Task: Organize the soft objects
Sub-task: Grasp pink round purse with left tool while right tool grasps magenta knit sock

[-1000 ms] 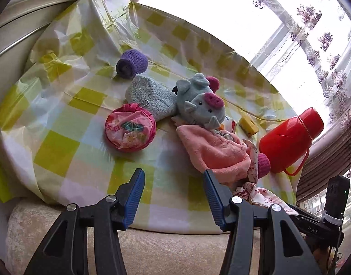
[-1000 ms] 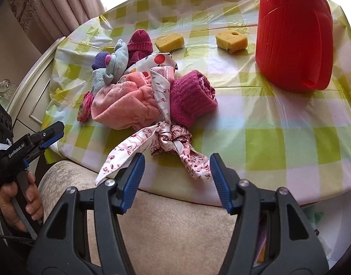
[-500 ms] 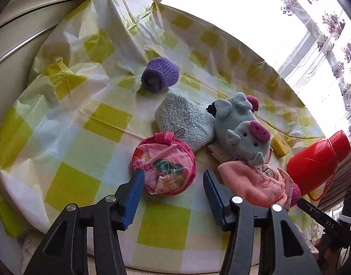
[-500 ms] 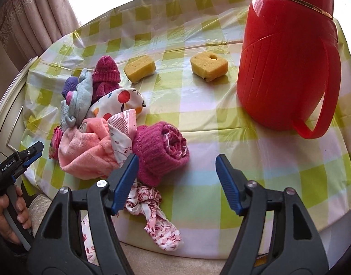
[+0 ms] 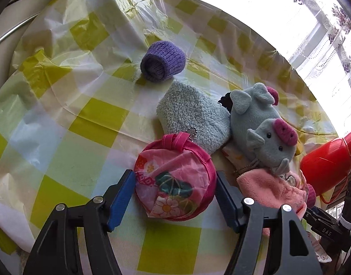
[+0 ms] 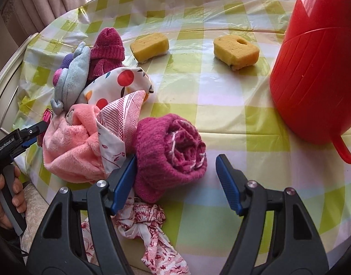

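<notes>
Pink, shiny fabric covers a round flat pouch (image 5: 175,183) printed with flowers, lying at the near edge of a table under a yellow-and-white checked plastic cloth (image 5: 90,123). The left gripper (image 5: 175,194) straddles it, jaws opening, a blue pad on either side; the left pad looks to be at its rim and the right just clear, so nothing is clamped. This looks like lining up for a grasp.

Just beyond the pouch lie a pale blue fuzzy sock (image 5: 193,119), a purple knitted roll (image 5: 162,61) and a grey plush pig (image 5: 265,133), heaped with a pink fleece cloth (image 5: 269,188).

The right gripper (image 6: 175,178) frames a rolled magenta knit towel (image 6: 171,153). Its jaws are closing; the left pad seems to touch the roll, the right stands apart, unclenched.

Farther off sit two yellow sponges (image 6: 150,45) and a red plastic jug (image 6: 317,68).

Readable writing: "GenRobot.AI" on the left tool's side in the right camera's view; "DAS" on the right tool in the left camera's view.
</notes>
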